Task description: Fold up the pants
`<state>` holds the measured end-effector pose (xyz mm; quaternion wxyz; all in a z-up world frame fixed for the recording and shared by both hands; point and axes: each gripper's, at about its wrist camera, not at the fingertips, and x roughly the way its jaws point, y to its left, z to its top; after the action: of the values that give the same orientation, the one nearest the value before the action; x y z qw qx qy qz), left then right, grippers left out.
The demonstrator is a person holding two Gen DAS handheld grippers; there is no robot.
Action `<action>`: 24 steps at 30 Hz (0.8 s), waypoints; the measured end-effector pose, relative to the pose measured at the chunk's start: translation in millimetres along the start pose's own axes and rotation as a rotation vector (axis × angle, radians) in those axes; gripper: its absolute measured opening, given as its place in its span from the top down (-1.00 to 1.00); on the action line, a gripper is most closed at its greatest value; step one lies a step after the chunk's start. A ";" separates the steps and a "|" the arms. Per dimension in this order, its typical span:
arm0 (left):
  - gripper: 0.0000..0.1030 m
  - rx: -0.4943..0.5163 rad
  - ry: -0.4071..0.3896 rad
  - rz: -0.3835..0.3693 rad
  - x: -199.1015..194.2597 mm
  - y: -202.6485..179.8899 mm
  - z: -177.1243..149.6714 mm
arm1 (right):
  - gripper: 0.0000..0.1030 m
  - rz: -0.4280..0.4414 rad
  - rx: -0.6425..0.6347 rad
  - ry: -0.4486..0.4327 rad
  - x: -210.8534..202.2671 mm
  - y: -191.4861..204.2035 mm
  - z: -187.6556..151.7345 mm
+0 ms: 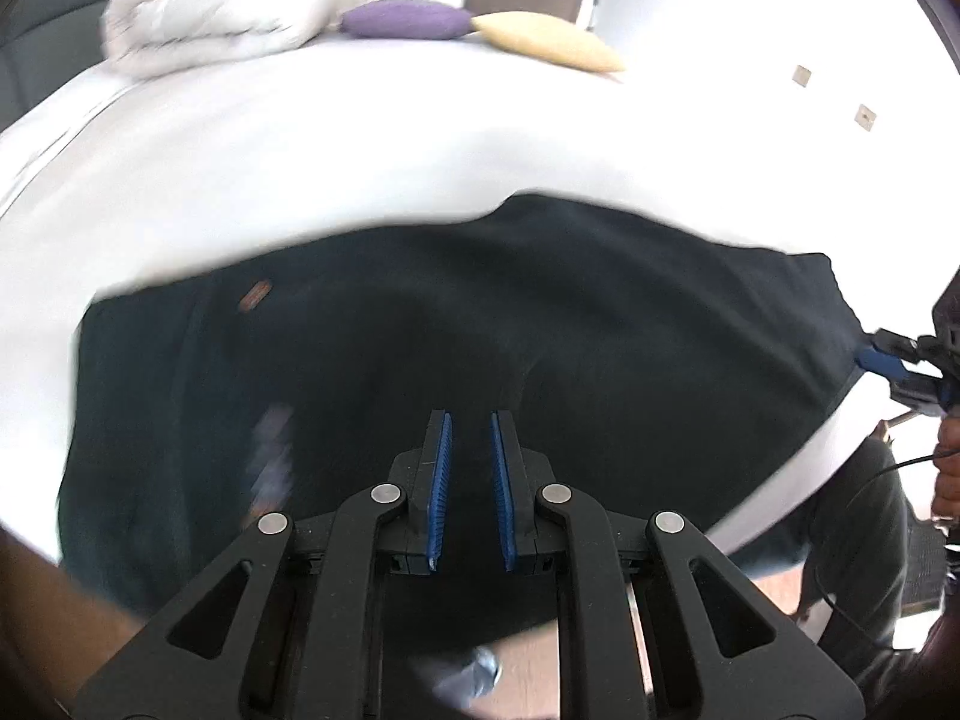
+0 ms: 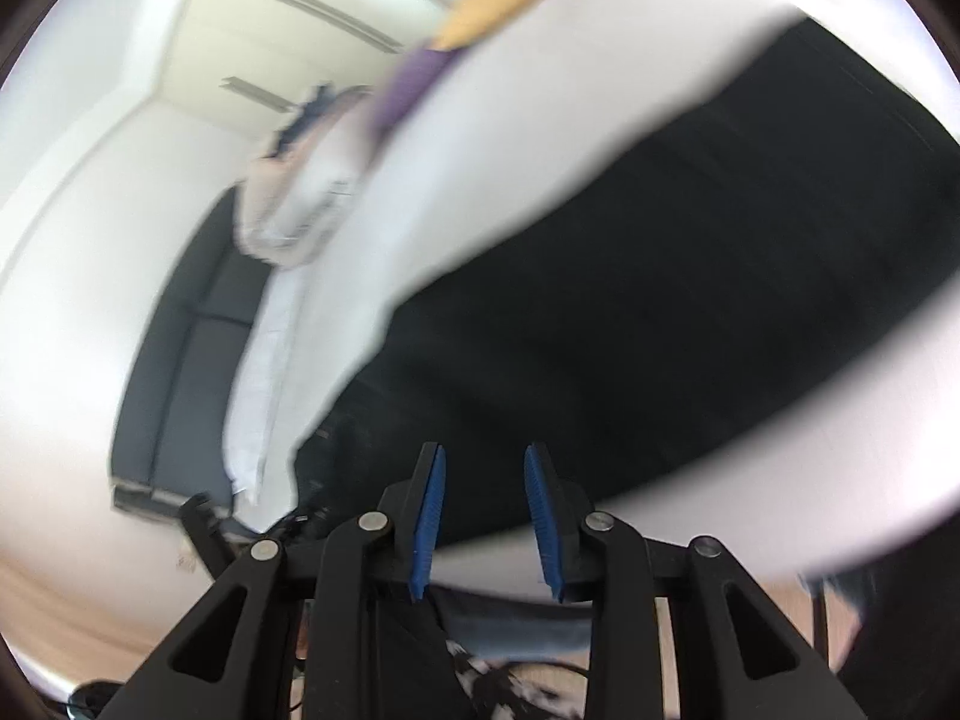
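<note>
- The dark pants (image 1: 480,312) lay spread flat on the white bed (image 1: 300,168), directly ahead of and beneath the left gripper (image 1: 471,420).
- The left gripper's blue pads (image 1: 441,480) stood nearly together with only a narrow gap; nothing was visibly held between them.
- The right gripper (image 2: 485,453) hung above the near edge of the pants, its view tilted and blurred.
- Its jaws stood apart with no cloth between them.
- Beyond the pants, far ahead of the left gripper, lay a folded pale duvet (image 1: 210,18), a purple cushion (image 1: 408,18) and a yellow cushion (image 1: 546,39).
</note>
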<state>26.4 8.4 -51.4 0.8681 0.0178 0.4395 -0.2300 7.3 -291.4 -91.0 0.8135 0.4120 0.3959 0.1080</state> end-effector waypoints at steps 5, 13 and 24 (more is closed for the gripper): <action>0.75 0.083 0.088 -0.046 65.0 -46.7 41.0 | 0.42 0.107 0.052 0.211 101.2 8.2 32.7; 0.75 0.105 0.137 -0.024 102.3 -44.3 36.0 | 1.00 0.026 0.163 0.157 114.9 -62.1 59.3; 0.75 0.028 0.073 -0.011 80.5 -25.7 31.3 | 0.85 -0.261 0.400 -0.482 -101.3 -196.8 127.8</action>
<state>80.3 -52.8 -89.9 0.8498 0.0360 0.4679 -0.2401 4.2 -542.4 -139.2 0.7937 0.5229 0.2550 -0.1775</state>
